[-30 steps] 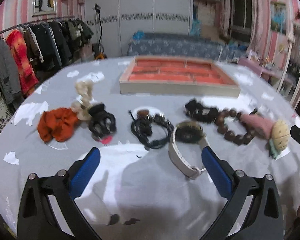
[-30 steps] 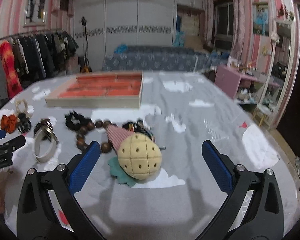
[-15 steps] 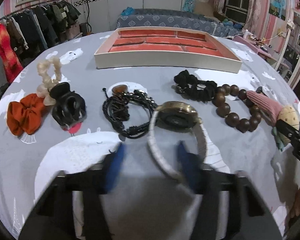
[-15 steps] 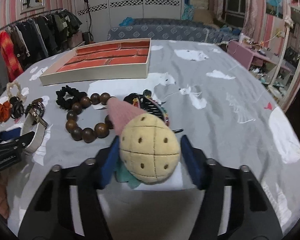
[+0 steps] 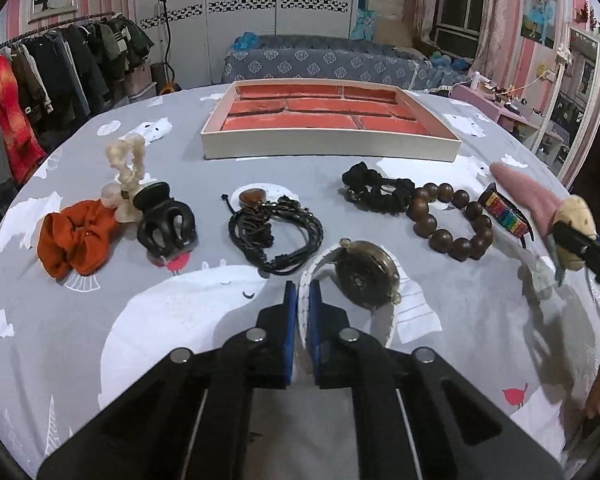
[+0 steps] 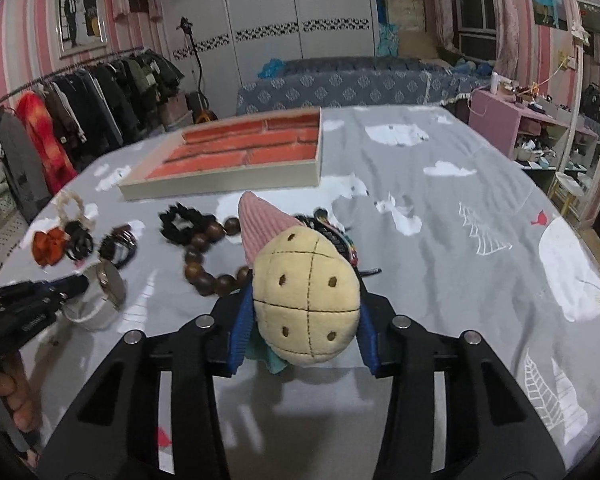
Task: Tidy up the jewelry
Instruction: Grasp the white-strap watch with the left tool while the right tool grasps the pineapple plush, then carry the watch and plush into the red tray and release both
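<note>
Low in the left wrist view, the left tongs (image 5: 303,300) are pinched on the white strap of a watch (image 5: 364,276), whose round dark face lies just right of the blue pads. In the right wrist view, the right tongs (image 6: 304,320) are squeezed on a plush ice-cream toy (image 6: 304,300), its yellow ball toward the camera and its pink cone pointing up the frame.

The rest sits in a row across the middle of the left view on the grey patterned surface (image 5: 140,340). From the left: an orange scrunchie (image 5: 76,238), a cream braided hair tie (image 5: 128,172) above it, a black claw clip (image 5: 166,226) touching that tie, a tangle of black cord bracelets (image 5: 278,232), a black scrunchie (image 5: 376,194), a brown bead bracelet (image 5: 448,220) touching it, and a rainbow-striped hair clip (image 5: 506,216) near the right edge.

The jewelry tray (image 5: 328,152), cream-walled with red-lined compartments, stands above the row at upper centre, nothing visible inside it.
</note>
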`<state>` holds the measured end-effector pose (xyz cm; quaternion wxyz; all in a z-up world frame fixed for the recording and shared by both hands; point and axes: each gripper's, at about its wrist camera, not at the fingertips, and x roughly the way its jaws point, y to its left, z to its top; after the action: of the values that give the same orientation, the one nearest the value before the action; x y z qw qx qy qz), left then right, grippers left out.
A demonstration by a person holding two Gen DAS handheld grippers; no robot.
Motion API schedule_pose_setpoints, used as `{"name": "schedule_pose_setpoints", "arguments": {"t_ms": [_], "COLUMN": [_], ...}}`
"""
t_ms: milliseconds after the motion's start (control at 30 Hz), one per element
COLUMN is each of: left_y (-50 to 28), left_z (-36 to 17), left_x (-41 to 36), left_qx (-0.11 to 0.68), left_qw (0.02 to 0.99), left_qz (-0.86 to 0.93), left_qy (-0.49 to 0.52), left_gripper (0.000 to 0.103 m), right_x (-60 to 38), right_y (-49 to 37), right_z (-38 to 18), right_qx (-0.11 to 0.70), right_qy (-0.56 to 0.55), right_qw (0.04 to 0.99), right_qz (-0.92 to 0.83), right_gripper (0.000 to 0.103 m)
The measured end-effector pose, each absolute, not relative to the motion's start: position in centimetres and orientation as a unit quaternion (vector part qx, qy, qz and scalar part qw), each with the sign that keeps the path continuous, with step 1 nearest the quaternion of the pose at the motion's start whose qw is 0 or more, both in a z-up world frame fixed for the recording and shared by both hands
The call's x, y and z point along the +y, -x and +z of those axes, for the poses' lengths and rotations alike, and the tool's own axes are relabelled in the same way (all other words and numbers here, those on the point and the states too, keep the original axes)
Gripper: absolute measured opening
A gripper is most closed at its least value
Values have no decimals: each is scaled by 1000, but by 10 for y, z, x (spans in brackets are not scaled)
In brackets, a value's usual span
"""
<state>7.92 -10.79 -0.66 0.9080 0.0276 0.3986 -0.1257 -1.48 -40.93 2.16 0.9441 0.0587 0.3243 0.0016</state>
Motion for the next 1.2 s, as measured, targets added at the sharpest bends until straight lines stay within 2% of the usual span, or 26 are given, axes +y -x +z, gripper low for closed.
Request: {"name": "schedule_pose_setpoints", "arguments": {"t_ms": [400, 700, 967, 1200], "left_y": [-73, -122, -203, -271], "left_z": [27, 77, 109, 85], "left_x": [-92, -82, -88, -102], "left_qx": [359, 307, 267, 294], "left_qw": [925, 947, 958, 950], "left_qz": [-125, -94, -105, -104], "left_qy": [-27, -31, 0, 2], "left_gripper": [6, 6, 6, 6], "right_x": [-397, -393, -391, -394], "right_y": [31, 13, -56, -138], "right_z": [58, 106, 156, 153], "right_qx": [287, 247, 231, 237], "right_qy": [-51, -54, -73, -82], "right_qw": [957, 968, 969, 967], "right_qz": [-1, 6, 44, 36], "right_gripper": [44, 44, 45, 45]}}
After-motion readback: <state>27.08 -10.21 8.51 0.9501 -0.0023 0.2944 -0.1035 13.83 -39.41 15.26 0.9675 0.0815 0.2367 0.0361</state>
